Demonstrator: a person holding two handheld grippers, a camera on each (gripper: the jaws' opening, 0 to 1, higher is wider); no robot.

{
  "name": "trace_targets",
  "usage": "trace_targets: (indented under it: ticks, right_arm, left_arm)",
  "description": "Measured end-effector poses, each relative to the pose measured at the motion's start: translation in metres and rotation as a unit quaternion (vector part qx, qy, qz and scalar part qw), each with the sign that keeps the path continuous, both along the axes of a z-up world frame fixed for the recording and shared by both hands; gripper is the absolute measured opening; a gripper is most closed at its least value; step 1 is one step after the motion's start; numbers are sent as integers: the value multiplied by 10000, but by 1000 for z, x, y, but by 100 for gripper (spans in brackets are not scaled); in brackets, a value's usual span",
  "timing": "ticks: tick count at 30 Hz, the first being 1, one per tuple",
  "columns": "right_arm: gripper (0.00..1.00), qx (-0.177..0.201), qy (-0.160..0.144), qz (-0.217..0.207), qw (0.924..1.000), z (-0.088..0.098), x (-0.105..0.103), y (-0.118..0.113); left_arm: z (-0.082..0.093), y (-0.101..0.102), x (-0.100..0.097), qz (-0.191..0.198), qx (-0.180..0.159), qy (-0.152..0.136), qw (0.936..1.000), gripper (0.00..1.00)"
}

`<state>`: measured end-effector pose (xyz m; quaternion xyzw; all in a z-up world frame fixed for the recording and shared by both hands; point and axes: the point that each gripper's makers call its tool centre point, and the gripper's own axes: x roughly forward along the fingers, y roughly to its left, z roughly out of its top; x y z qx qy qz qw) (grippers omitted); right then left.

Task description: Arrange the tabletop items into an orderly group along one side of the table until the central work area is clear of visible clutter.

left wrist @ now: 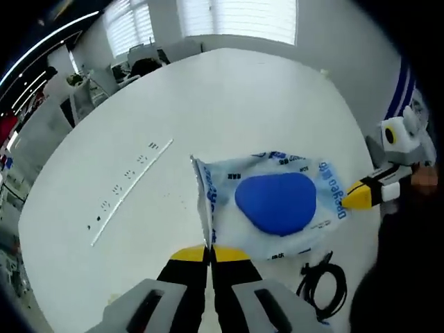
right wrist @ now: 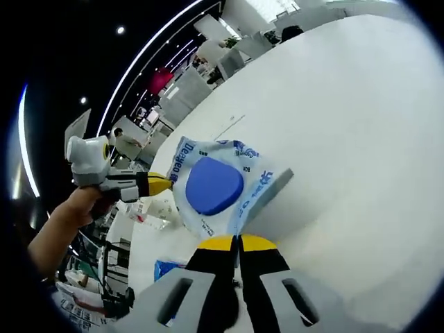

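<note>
Blue-lidded wipes pack (left wrist: 277, 205) hangs pinched between both clenched tools, left gripper (left wrist: 209, 254) and right gripper (right wrist: 236, 242) hiding its edges, a black cable (left wrist: 321, 283) beside the left.

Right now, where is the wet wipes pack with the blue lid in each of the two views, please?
Left gripper view: the wet wipes pack lies right of centre, its seam edge pinched by the left gripper at the bottom.
Right gripper view: the pack hangs left of centre, pinched by the right gripper.
Shared landmark: the white table, behind the pack in both views.
</note>
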<state>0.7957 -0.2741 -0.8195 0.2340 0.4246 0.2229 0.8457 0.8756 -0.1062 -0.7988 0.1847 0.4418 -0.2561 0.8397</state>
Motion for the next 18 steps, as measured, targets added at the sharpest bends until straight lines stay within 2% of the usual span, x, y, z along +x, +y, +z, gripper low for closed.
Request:
trace_targets:
  ticks: [4,8,14,18]
  right_arm:
    - [0,-147,-159,150,9997,3,-3,-2]
    - [0,-231,-300,305,9988,8,-3,-1]
    - [0,-392,-435,355,9977,9,9,-3]
    - [0,-493,-548,552,9958,15,15,-2]
  left_arm:
    - [2,2,-11,199,-56,-170,9996,0]
    - [7,3,-17,522,-262,-411,9974,0]
    - [13,6,-22,753,-397,-570,9947,0]
    - [16,15,-25,1003,-551,-627,9915,0]
